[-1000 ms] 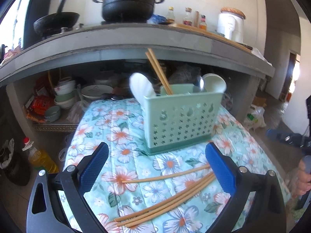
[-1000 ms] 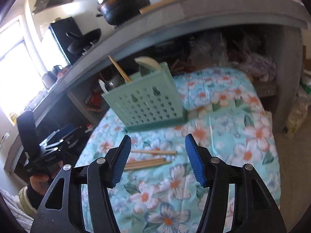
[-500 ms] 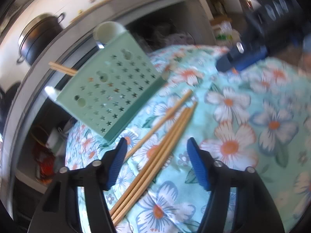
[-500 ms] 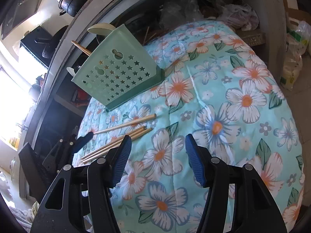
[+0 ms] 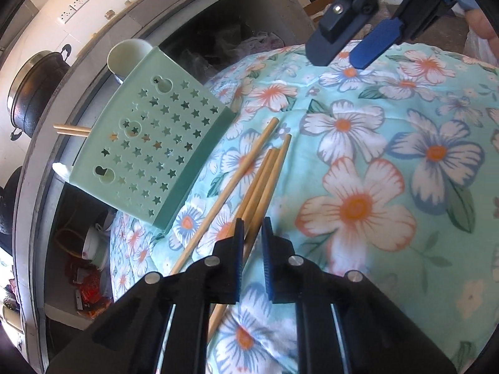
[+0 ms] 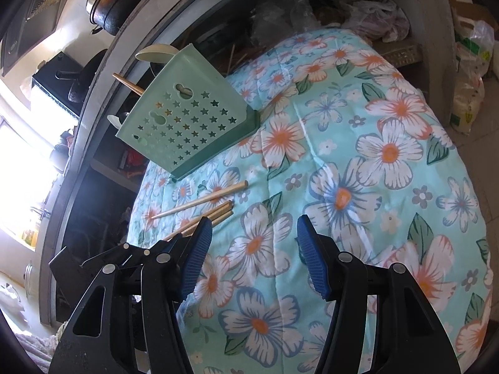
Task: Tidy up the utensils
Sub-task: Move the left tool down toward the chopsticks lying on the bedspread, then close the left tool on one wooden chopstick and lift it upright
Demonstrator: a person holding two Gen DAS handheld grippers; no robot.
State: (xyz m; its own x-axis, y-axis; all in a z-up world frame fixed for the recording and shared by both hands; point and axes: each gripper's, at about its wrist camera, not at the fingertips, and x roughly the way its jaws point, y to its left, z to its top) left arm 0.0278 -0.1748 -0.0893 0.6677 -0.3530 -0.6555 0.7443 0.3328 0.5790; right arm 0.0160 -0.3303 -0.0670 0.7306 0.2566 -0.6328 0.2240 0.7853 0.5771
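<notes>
Several wooden chopsticks lie on the floral cloth (image 5: 389,143) in front of a green star-punched utensil holder (image 5: 156,155). My left gripper (image 5: 251,229) is low on the cloth and its jaws are closing, with the bundle of three chopsticks (image 5: 265,180) squeezed between the blue pads. A single chopstick (image 5: 237,180) lies loose just left of them. The holder (image 6: 190,118) has chopsticks (image 5: 70,130) and white spoons (image 5: 124,57) in it. My right gripper (image 6: 254,240) hovers open over bare cloth to the right of the chopstick bundle (image 6: 218,213), with nothing between its fingers.
A grey counter runs behind the table, with a black pot (image 5: 31,93) on it. Bowls and packets fill the shelf underneath (image 5: 90,249). Plastic bags (image 6: 471,62) stand on the floor past the table's right edge.
My left gripper rolled, dropped onto the chopstick bundle, and its jaws went from wide apart to nearly together around it. The right gripper sank a little and tilted.
</notes>
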